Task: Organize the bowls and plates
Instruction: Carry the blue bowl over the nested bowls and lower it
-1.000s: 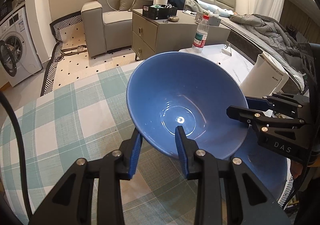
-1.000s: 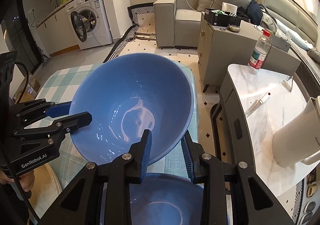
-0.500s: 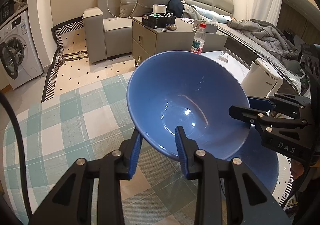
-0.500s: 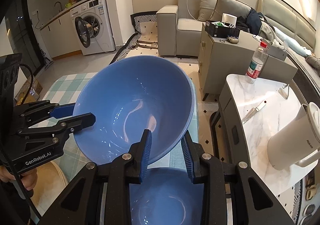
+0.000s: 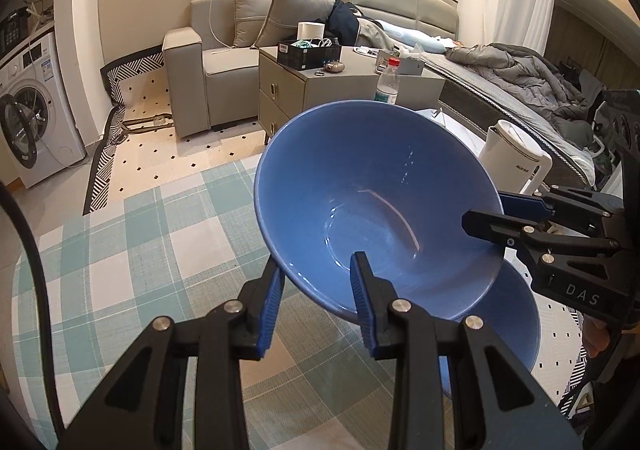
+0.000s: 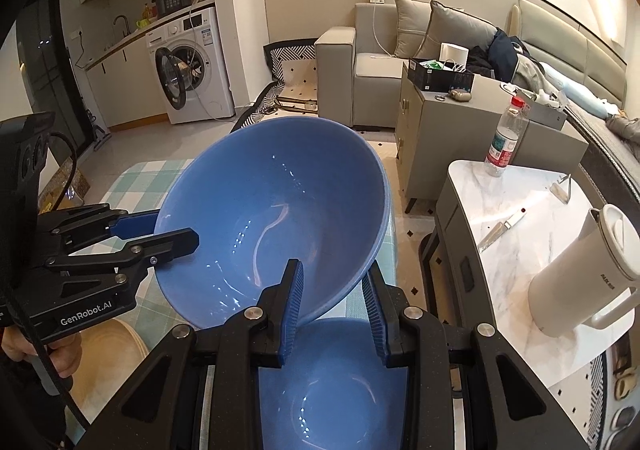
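Observation:
A large blue bowl (image 5: pixel 372 202) (image 6: pixel 280 202) hangs tilted in the air above the checked tablecloth (image 5: pixel 120 250), held by both grippers on opposite sides of its rim. My left gripper (image 5: pixel 317 270) is shut on the near rim, one pad inside and one outside. My right gripper (image 6: pixel 333 278) is shut on the rim in the same way; in the left wrist view its fingers (image 5: pixel 492 226) clamp the bowl's right edge. Directly beneath sits a second blue bowl (image 5: pixel 508 314) (image 6: pixel 332 390), upright on the table and partly hidden by the raised one.
A pale wooden plate (image 6: pixel 108 346) lies by the left hand. To the right, a marble side table (image 6: pixel 520 270) carries a white kettle (image 6: pixel 592 270), a water bottle (image 6: pixel 504 142) and a knife (image 6: pixel 500 226). Beyond are a grey cabinet, a sofa and a washing machine.
Both grippers have risen together with the blue bowl still clamped. The gap to the lower bowl has grown, and more of that bowl shows.

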{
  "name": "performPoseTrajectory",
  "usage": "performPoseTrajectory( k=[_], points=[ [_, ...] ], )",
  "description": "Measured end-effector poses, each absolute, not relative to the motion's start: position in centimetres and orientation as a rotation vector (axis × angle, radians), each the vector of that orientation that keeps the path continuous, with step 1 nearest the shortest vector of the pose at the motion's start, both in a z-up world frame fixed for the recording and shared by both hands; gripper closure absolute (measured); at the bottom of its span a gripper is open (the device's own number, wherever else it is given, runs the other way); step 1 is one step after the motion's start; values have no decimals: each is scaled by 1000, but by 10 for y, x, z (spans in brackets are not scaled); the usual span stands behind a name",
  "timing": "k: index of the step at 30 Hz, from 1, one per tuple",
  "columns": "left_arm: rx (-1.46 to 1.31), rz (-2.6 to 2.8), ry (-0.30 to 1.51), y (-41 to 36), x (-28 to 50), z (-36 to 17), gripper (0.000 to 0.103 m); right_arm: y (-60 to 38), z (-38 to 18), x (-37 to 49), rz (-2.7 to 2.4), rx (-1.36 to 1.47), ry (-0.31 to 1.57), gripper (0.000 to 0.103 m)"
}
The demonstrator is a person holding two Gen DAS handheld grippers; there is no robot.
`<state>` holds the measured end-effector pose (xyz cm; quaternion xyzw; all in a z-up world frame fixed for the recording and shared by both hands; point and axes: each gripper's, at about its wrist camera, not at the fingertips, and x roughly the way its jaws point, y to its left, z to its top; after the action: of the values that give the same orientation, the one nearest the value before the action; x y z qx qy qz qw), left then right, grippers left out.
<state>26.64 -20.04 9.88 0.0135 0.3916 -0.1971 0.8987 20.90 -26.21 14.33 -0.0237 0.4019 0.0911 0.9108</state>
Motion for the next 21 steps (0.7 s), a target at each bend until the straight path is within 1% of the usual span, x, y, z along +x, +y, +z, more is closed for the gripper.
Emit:
performPoseTrajectory(
  k=[21],
  points=[
    [36, -437, 805, -203, 244, 101, 71, -262, 159, 169, 173, -58, 793, 72]
  ],
)
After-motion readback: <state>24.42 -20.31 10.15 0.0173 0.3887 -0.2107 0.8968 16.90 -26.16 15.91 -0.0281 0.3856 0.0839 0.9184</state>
